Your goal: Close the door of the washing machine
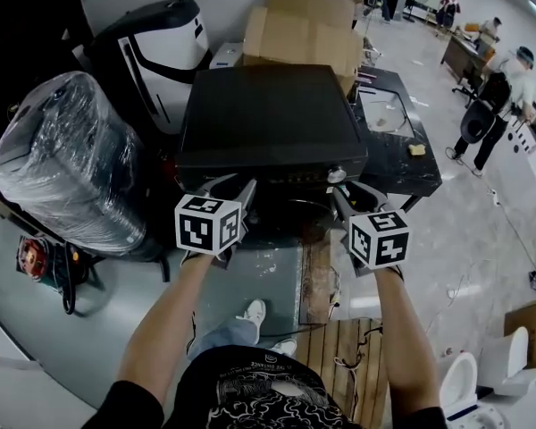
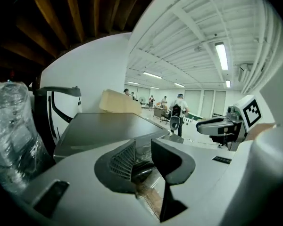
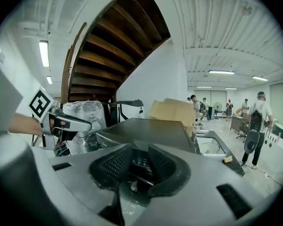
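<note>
A person's forearms (image 1: pixel 170 320) reach out; left hand-held gripper (image 1: pixel 235 189) and right hand-held gripper (image 1: pixel 353 197) each half-open, empty; black washing machine (image 1: pixel 268 119) just beyond.

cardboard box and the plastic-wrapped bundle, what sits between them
A white appliance with black trim stands between the brown cardboard box and the clear plastic-wrapped bundle, by the black washing machine's back left corner. The head view shows it.

washing machine (image 1: pixel 272 114): black, smooth, slight sheen | box (image 1: pixel 304 25): matt cardboard | wrapped bundle (image 1: pixel 62 159): glossy plastic film
</note>
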{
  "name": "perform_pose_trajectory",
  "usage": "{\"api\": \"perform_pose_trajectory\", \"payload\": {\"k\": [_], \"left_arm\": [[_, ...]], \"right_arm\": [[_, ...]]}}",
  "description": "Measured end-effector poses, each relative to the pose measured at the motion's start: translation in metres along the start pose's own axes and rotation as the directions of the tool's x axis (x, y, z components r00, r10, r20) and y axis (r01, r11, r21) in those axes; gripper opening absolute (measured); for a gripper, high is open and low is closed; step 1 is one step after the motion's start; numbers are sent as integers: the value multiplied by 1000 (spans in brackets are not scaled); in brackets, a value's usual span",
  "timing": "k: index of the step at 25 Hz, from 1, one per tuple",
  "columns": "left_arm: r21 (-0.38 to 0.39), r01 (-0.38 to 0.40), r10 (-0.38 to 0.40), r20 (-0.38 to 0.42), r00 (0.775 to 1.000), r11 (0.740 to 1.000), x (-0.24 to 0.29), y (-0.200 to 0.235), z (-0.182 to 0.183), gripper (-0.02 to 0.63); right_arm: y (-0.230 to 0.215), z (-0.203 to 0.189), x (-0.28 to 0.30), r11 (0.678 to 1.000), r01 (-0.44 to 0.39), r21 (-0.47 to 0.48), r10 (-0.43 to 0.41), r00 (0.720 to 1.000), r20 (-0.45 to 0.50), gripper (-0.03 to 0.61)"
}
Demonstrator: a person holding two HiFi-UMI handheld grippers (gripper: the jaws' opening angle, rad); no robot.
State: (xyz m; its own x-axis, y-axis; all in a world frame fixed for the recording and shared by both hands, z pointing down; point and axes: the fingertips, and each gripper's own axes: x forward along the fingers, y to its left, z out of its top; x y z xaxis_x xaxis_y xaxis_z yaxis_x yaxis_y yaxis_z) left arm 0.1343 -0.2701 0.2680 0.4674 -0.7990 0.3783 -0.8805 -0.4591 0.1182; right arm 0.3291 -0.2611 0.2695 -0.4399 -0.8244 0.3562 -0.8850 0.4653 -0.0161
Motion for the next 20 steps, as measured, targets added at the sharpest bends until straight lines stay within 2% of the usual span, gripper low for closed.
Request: {"api": "perform_pose_trajectory", "payload": {"k": [5, 10, 15, 20], "left_arm": [[72, -6, 3, 53, 999, 997, -20, -1, 16, 98], [70, -61, 53, 103, 993, 996, -31, 6, 29, 52], [123, -72, 58, 114, 992, 990, -36, 0, 35, 42], [90, -80, 69, 127, 990, 993, -41, 3, 36, 32]], "right_arm": [[6, 22, -19, 1000, 6, -1, -6, 998, 58, 101], [4, 42, -35, 999, 36, 28, -39, 993, 114, 64], [4, 48, -40, 998, 38, 42, -43, 990, 132, 31], [3, 47, -43, 999, 48, 16, -49, 989, 136, 27]]}}
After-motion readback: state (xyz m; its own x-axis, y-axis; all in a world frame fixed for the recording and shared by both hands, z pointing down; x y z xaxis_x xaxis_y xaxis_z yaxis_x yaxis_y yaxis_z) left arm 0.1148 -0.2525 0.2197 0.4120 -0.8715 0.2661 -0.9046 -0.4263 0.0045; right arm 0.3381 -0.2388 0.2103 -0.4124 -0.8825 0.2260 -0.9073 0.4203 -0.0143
